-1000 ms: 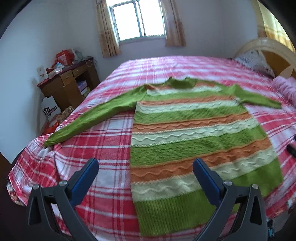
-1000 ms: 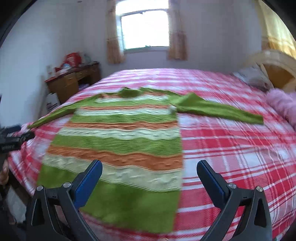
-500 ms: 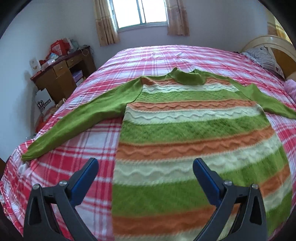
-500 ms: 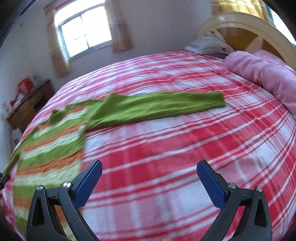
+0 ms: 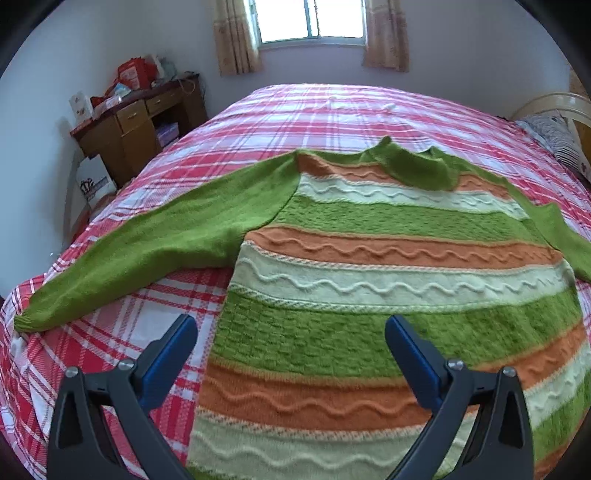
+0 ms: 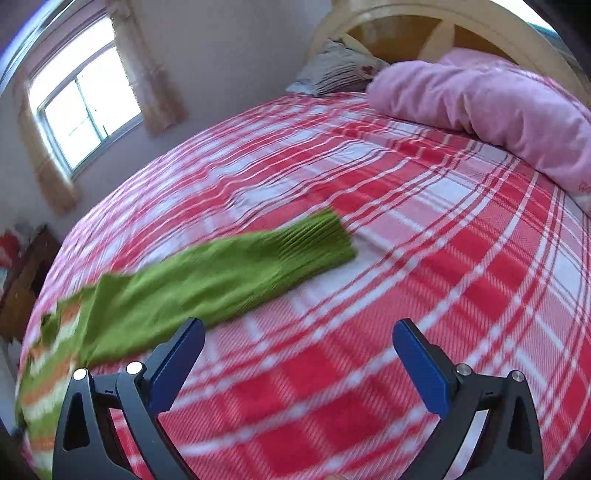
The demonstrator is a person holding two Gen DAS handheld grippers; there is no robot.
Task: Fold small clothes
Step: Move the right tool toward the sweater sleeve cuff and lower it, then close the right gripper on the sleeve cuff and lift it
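Note:
A striped sweater (image 5: pixel 369 258) in green, orange and cream lies flat on the red plaid bed, sleeves spread out. Its left sleeve (image 5: pixel 147 243) runs to the bed's left edge. My left gripper (image 5: pixel 290 332) is open and empty, hovering over the sweater's body near its left side. In the right wrist view the right sleeve (image 6: pixel 229 273) lies flat, its ribbed cuff (image 6: pixel 325 240) pointing right. My right gripper (image 6: pixel 299 336) is open and empty above the bedsheet, just right of the sleeve.
A pink rolled blanket (image 6: pixel 487 110) and a pillow (image 6: pixel 340 70) lie by the headboard (image 6: pixel 443 22). A wooden desk (image 5: pixel 136 122) with clutter stands left of the bed under the window (image 5: pixel 310 18). A white paper bag (image 5: pixel 92 181) sits beside it.
My left gripper moved forward and lower over the sweater's body. My right gripper swung right and closer to the right sleeve and its cuff. Both stayed open.

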